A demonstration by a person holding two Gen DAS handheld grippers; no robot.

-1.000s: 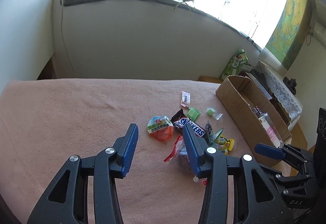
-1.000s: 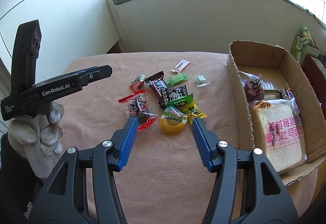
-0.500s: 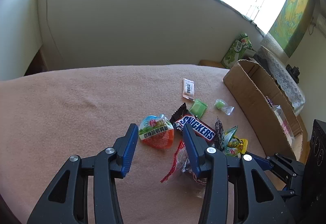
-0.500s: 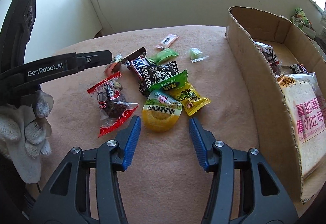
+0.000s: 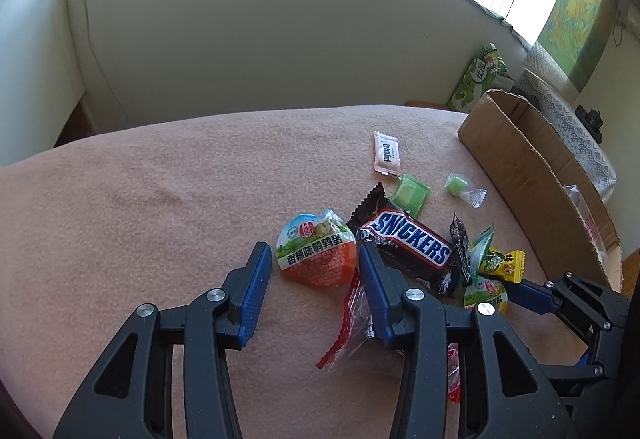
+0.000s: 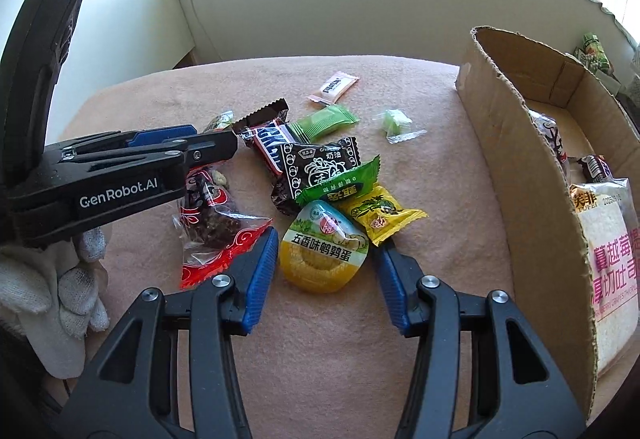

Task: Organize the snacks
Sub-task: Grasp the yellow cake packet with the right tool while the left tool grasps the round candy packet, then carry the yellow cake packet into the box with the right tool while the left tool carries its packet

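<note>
Sunlit from a window ledge behind, a fuzzy salmon-pink blanket [image 6: 320, 359] covers the tabletop where a loose heap of wrapped snacks lies beside a torn brown cardboard box [image 6: 532, 199].

Both handheld tools have come down and closer to the pile than a second ago, so the packets now loom larger in each view. The left gripper [image 5: 310, 293], black plastic with ribbed blue pads, stands open around the near edge of a glossy orange heart-shaped quail-egg pack [image 5: 318, 257]; neither pad presses on it. Its right finger lies over a crinkled clear bag with red trim [image 5: 348, 323]. Just beyond sits a brown Snickers bar [image 5: 408, 243], with a flat pink sachet [image 5: 386, 153], a pale green pillow pack [image 5: 410, 193] and a small green candy in clear wrap [image 5: 460, 187] scattered farther back.

The right gripper [image 6: 326, 279] has narrowed slightly since the earlier frame and is likewise open, its pads flanking a yellow heart-shaped quail-egg pack [image 6: 322, 253] without gripping it. A yellow foil packet [image 6: 380, 213] and a black-and-white cream-candy bag [image 6: 316, 167] overlap just behind it.

Inside the box rests a bagged slab of thick-cut toast [image 6: 608, 259] with pink lettering. A white knitted glove [image 6: 48, 291] wraps the hand carrying the left tool.
</note>
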